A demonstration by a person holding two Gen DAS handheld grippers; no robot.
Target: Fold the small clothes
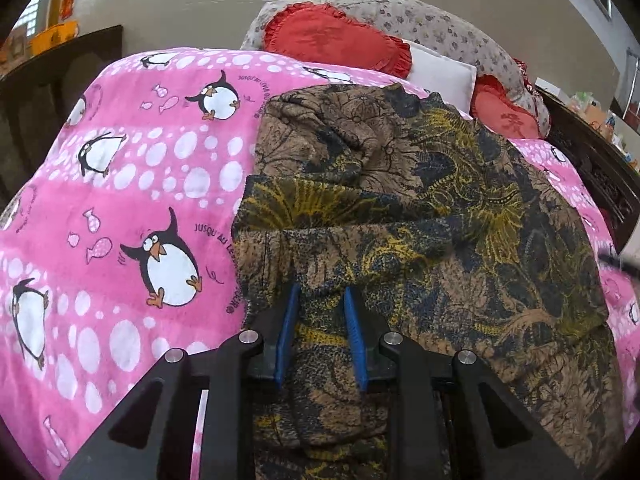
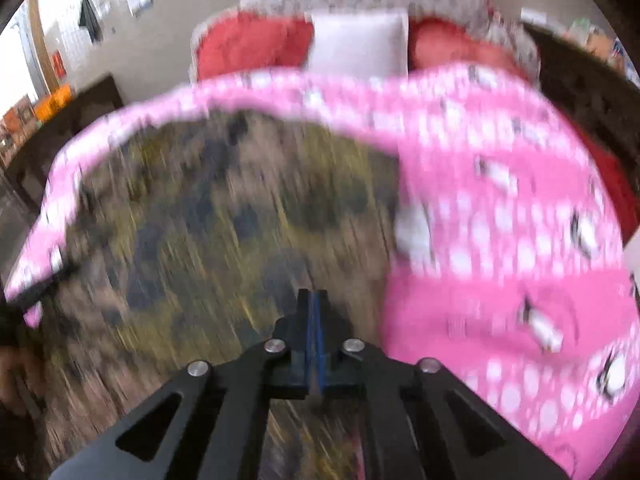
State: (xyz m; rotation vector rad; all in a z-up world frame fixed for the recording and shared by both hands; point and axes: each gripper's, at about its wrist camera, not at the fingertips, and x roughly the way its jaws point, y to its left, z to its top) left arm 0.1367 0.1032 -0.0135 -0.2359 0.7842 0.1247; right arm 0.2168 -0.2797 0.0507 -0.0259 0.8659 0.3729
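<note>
— Pink penguin-print bedspread [image 1: 132,184] fills the left wrist view, red cushions [image 1: 340,36] at the far end. Where's the garment?
— The brown patterned garment [image 1: 420,208] lies crumpled on it, running under the left gripper [image 1: 322,304]; a bunch of it sits pinched between the blue pads [image 1: 291,320].
— And the right wrist view?
— Blurred. The right gripper [image 2: 314,300] has its jaws pressed together; the cloth spreads ahead of and below it; whether any is caught, I can't tell
</note>
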